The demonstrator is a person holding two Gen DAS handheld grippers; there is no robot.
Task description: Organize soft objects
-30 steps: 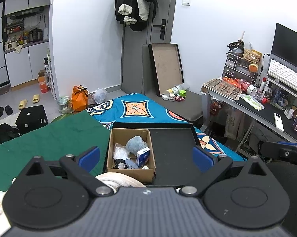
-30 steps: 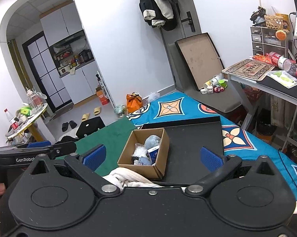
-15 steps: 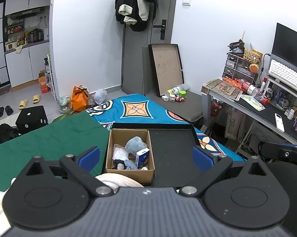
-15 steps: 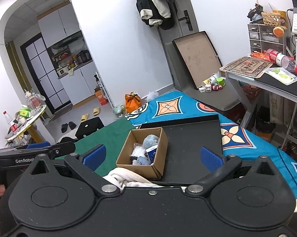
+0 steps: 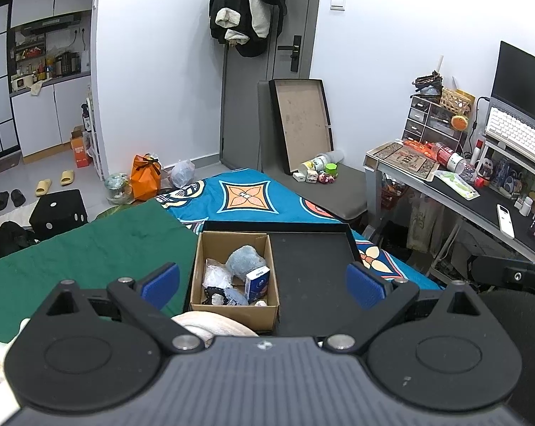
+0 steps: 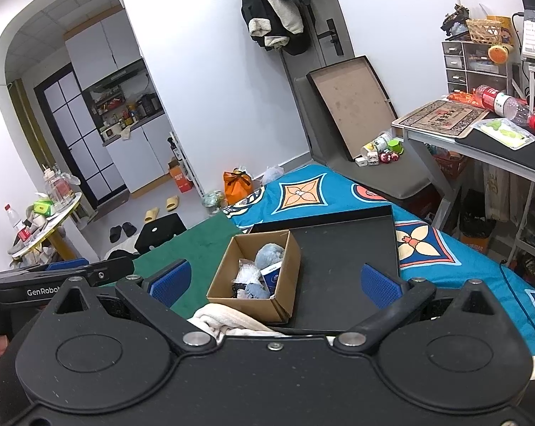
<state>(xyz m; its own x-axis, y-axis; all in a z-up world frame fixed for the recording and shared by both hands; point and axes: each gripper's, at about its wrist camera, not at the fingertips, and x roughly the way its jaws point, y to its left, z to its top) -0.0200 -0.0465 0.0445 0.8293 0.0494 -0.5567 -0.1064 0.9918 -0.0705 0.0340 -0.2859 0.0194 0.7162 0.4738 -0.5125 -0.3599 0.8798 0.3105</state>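
Here, left gripper (image 5: 262, 282) and right gripper (image 6: 274, 280), jaws wide apart and empty, above cardboard box (image 5: 200, 277) of soft toys, in black tray (image 5: 313, 266), on bed (image 5: 246, 195).

Cream cloth (image 6: 228, 321) behind claw body

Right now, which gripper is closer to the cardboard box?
Left, by a little, as far as these views tell. The left gripper hovers open almost straight behind the cardboard box; the right gripper hovers open behind it too, offset right over the black tray.
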